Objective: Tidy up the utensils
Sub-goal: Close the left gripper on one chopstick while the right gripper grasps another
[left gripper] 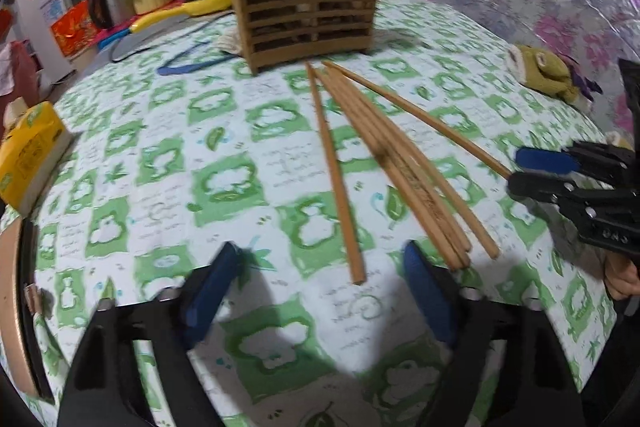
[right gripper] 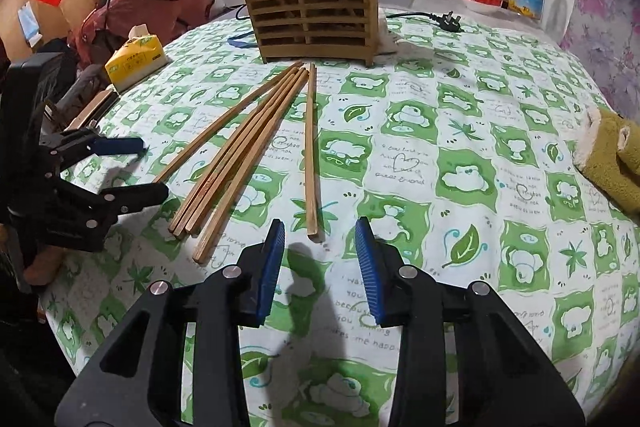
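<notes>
Right wrist view first: six wooden chopsticks point(right gripper: 256, 151) lie loose on the green-and-white checked tablecloth point(right gripper: 460, 147) — five fanned together, and one single chopstick point(right gripper: 310, 155) apart on their right. They all point toward the slatted wooden utensil holder point(right gripper: 312, 19) at the far side, which already has about four sticks standing in it. The right gripper point(right gripper: 320, 255) tilts down over the cloth, its jaws parted with nothing between them, the near end of the single stick just ahead of the gap. Left wrist view now — the left gripper point(left gripper: 320, 291) also angles down, jaws wider apart and released, the nearest chopstick end lying just ahead of them. One yellow tissue pack point(left gripper: 30, 155) sits at the left edge.
</notes>
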